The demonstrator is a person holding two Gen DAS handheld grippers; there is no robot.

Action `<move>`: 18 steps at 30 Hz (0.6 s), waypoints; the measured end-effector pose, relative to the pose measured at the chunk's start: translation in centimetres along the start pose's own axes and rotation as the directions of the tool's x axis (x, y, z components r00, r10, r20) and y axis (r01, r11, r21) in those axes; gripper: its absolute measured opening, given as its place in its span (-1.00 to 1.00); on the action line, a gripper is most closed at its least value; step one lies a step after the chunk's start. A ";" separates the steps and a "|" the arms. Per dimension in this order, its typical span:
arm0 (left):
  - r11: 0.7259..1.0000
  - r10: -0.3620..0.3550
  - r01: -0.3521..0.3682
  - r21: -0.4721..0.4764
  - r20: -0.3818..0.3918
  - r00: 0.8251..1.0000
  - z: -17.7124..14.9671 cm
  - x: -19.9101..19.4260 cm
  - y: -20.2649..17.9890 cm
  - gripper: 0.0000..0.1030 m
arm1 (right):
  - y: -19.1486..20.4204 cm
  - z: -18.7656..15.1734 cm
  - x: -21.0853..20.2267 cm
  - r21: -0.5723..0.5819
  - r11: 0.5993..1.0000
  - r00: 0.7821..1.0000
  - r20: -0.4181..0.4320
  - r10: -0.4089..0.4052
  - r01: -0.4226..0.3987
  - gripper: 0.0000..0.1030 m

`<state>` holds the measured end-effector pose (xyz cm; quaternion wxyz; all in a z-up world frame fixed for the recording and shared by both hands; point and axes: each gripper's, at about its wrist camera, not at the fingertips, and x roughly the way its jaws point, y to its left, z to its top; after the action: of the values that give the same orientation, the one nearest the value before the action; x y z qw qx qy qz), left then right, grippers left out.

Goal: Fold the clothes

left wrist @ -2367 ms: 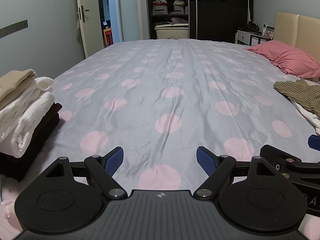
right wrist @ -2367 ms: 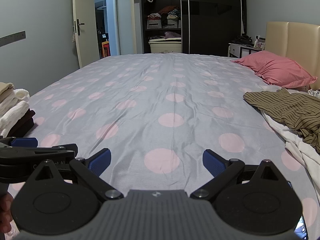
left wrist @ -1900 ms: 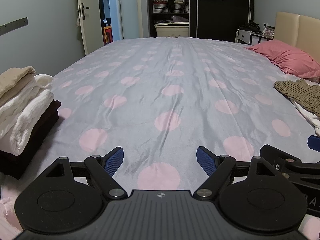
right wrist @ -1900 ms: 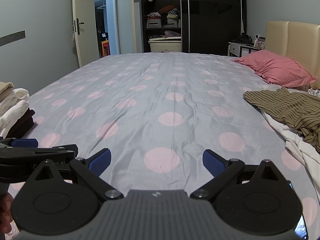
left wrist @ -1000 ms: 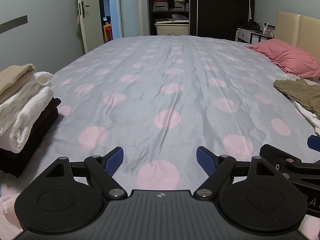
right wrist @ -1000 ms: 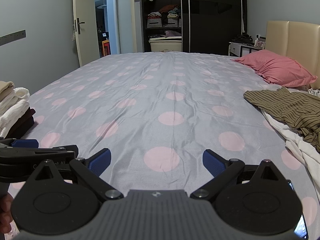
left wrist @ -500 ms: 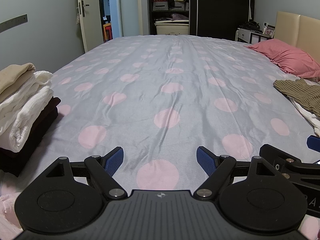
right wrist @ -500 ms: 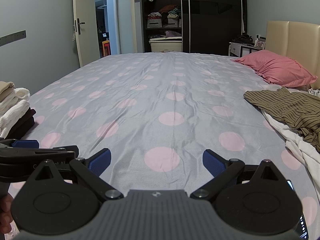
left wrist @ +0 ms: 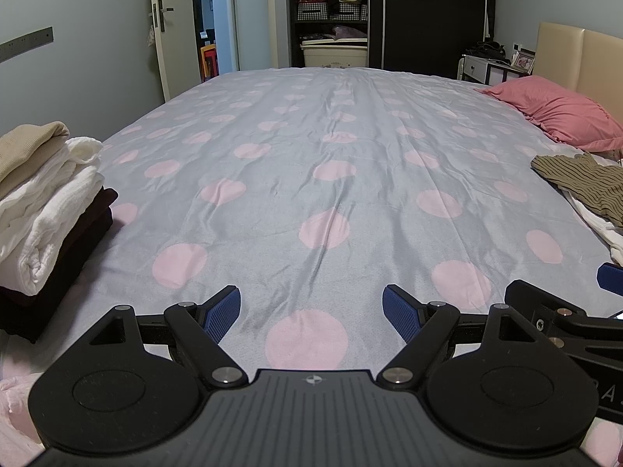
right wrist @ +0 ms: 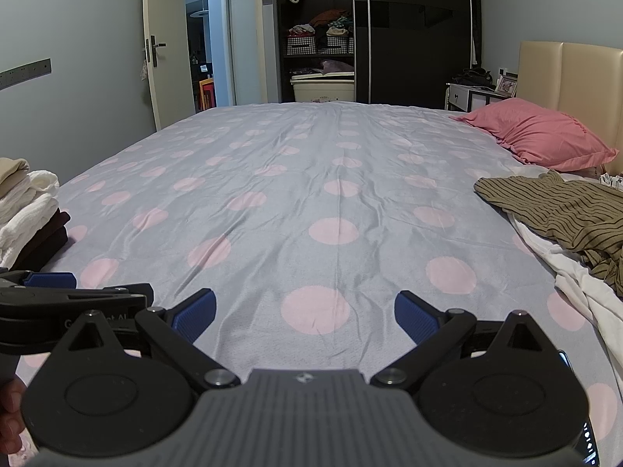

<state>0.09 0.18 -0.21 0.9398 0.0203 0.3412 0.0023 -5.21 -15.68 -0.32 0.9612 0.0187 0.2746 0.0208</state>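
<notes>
A home bedroom: polka-dot bed, pink pillow, open wardrobe.

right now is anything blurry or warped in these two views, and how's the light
Left wrist view: sharp, dim even room light, fisheye bows the door frame, soft shadow under the left hand-held gripper. Right wrist view: also sharp, dark vignette in the corners, striped garment clear, no glare.

The right claw gapes empty above the bedsheet, striped garment rightward.
</notes>
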 end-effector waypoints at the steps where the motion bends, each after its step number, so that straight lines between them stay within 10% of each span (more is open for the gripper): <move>1: 1.000 0.000 0.000 0.000 0.000 1.000 0.0 0.0 0.0 0.56 | 0.0 0.0 0.0 0.000 1.000 1.000 0.000 0.001 -0.001 0.93; 18: 0.999 0.003 -0.003 0.048 0.005 1.000 0.1 0.1 -0.9 0.56 | -1.1 0.5 -0.6 -0.024 0.999 1.000 -0.005 0.024 -0.024 0.92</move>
<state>0.21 -0.71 -0.25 0.9399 0.0431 0.3386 -0.0046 -5.40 -16.83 0.31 0.9603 0.0102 0.2764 0.0356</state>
